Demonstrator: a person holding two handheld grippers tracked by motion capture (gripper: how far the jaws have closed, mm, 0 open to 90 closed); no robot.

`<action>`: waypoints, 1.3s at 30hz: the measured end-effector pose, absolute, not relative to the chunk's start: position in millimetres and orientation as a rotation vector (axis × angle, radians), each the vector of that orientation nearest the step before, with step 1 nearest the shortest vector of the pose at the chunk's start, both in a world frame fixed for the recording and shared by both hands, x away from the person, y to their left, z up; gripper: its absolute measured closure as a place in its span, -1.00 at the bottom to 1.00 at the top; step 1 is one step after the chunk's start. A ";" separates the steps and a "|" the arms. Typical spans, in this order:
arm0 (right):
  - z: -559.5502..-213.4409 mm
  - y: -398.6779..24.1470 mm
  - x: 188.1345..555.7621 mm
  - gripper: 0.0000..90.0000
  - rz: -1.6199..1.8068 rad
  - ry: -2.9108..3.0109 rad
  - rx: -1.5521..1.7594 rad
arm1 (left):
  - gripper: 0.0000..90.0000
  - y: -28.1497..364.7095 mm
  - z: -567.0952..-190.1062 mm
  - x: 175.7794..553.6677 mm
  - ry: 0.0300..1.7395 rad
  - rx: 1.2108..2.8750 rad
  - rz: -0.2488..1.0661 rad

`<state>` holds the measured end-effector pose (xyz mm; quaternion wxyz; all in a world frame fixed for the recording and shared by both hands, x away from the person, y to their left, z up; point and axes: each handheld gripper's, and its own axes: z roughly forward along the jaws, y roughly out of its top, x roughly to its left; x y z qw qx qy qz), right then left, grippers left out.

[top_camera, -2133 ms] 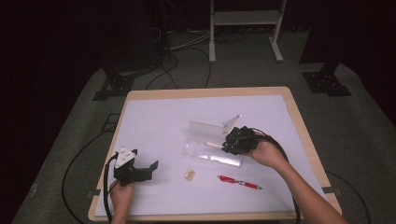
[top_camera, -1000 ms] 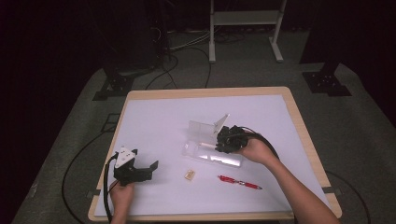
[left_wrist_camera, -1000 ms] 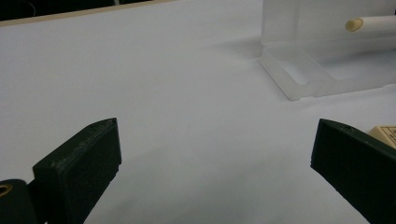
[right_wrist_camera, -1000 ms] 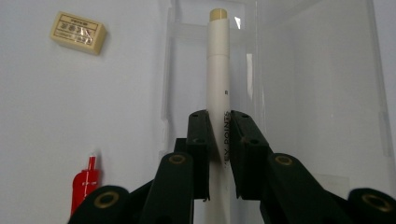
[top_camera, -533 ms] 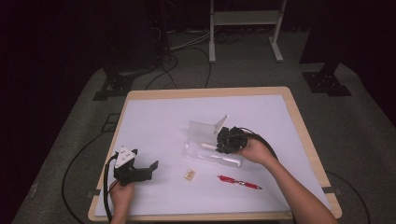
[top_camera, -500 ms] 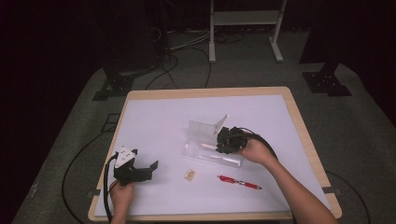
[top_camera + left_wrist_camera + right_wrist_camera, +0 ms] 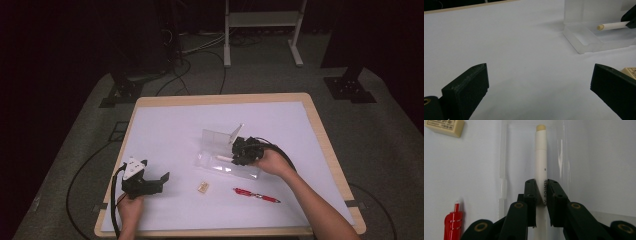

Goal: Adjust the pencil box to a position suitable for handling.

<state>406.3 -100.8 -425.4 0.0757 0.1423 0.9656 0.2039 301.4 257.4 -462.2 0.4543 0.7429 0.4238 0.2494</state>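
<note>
My right gripper (image 7: 541, 192) is clenched on a slim white plastic pen with a cream tip (image 7: 540, 157); both black pads press its barrel, and the pen juts straight ahead out of the jaws. Directly beneath and ahead of that claw lies an open clear plastic case (image 7: 524, 152), flat on the white table sheet (image 7: 170, 135); the pen hangs over its tray, and I cannot tell whether it touches. In the right gripper view, a small beige rectangular eraser (image 7: 444, 127) lies ahead and to the left of the claw, outside the case. A red pen (image 7: 454, 222) lies close by its left side, also outside.

My left gripper (image 7: 162, 178) stands released, jaws wide with bare sheet between them. In the left gripper view, the case (image 7: 584, 40) lies well ahead of it to the right, and the eraser (image 7: 630, 72) peeks from behind its right jaw.
</note>
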 end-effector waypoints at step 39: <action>-439.3 -96.4 413.5 0.72 0.573 2.936 0.448 | -0.97 257.6 -462.2 301.1 1.045 1.830 0.614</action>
